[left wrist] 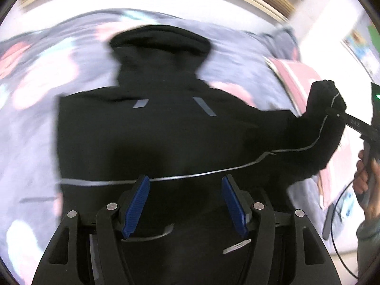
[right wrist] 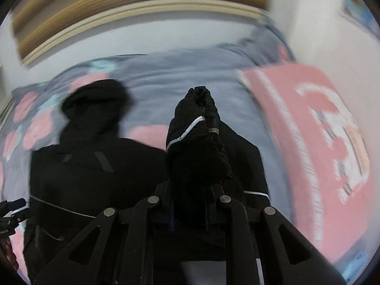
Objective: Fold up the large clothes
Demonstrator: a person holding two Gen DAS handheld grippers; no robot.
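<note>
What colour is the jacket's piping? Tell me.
Silvery grey piping on the black jacket; it shows best in the left wrist view.

One black jacket (left wrist: 154, 130) lies on the bed (left wrist: 30, 123), with one hood (left wrist: 161, 40) and two grey slanted stripes (left wrist: 204, 106) on its back. One pink pillow (right wrist: 315, 137) lies near the right edge. Two tongs are visible: left tongs (left wrist: 185, 204), right tongs (right wrist: 201, 95).

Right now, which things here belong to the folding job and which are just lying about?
Job: black jacket; its sleeve, clamped in the right gripper; left gripper, open over the jacket.
Lying about: floral bedcover; pink blanket.
</note>
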